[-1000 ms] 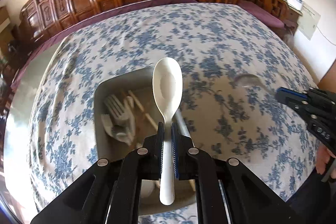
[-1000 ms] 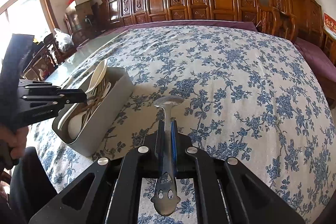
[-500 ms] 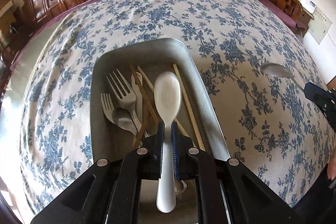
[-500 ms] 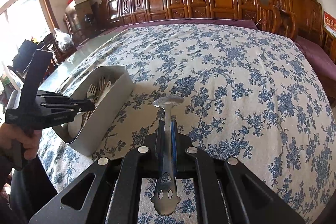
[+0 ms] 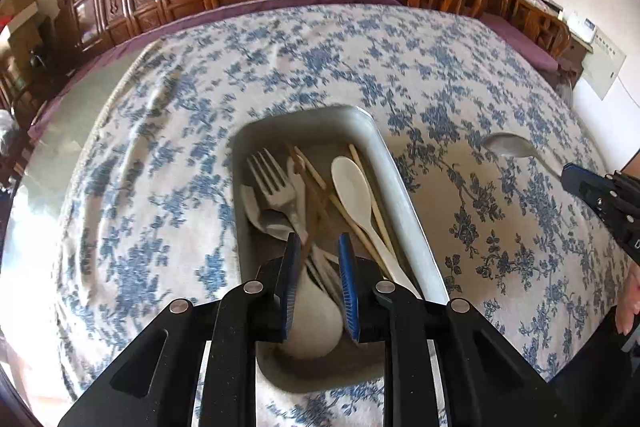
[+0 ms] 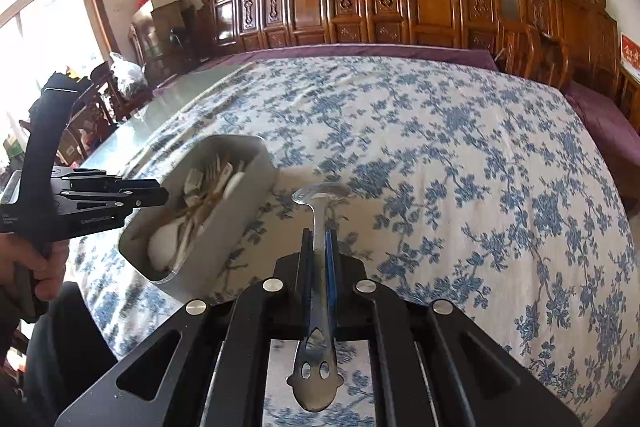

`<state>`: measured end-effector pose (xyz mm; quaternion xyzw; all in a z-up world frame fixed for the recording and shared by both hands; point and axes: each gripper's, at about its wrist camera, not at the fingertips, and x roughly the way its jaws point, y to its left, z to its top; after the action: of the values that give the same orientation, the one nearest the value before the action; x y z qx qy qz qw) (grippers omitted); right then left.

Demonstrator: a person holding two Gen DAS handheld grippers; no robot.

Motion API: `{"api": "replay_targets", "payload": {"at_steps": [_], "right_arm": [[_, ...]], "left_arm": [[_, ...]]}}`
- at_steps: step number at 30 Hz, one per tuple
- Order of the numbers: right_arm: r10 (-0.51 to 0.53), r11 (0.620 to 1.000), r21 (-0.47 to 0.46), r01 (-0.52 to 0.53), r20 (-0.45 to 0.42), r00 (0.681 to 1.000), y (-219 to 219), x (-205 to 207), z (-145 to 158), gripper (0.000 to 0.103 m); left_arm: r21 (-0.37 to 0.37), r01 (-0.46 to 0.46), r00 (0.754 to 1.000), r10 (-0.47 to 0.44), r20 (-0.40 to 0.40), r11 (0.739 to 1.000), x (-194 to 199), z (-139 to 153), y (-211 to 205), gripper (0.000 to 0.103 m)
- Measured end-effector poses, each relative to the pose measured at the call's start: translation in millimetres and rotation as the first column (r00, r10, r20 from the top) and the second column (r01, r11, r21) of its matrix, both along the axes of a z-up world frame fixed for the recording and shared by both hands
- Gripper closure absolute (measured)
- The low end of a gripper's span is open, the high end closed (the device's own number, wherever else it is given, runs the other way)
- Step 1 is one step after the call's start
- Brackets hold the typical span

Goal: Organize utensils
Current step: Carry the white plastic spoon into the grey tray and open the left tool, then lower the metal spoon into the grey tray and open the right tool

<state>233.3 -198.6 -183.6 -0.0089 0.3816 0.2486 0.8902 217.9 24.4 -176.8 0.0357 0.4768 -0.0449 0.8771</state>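
The left hand-held gripper [image 5: 319, 247] is opening over the grey tray [image 5: 404, 195] with nothing between its pads, the white spoon [image 5: 356, 191] lying inside against the right wall; the right hand-held gripper [image 6: 319, 247] is clenched on the metal spoon [image 6: 319, 211] above the worktop [image 6: 460, 155]. That spoon may slip or clip the rim, I judge. In the tray I count two forks, several chopsticks and at least two white spoons.

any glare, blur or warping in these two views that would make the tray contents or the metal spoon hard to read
Left wrist view: fisheye bends the table edge; glare washes out the lower left of the tablecloth; the tray contents are sharp, the white spoon clear. Right wrist view: the window is overexposed; the metal spoon bowl reflects light, and the tray contents look small and jumbled.
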Motion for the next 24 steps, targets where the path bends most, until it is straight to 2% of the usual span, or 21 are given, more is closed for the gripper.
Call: {"api": "replay_targets", "payload": {"at_steps": [12,24], "right_arm": [[0.062,0.998,0.005,-0.062,0.019,0.998,60,-2,23,0.096],[0.118,0.993,-0.012,-0.118,0.002,0.993,128,18,25,0.096]], "left_arm": [[-0.032,-0.015,0.994,0.018,0.103,0.999,-21,48,31,0.083],[-0.037,-0.040,0.990,0.044,0.132,0.999,-26,64,65,0.082]]}}
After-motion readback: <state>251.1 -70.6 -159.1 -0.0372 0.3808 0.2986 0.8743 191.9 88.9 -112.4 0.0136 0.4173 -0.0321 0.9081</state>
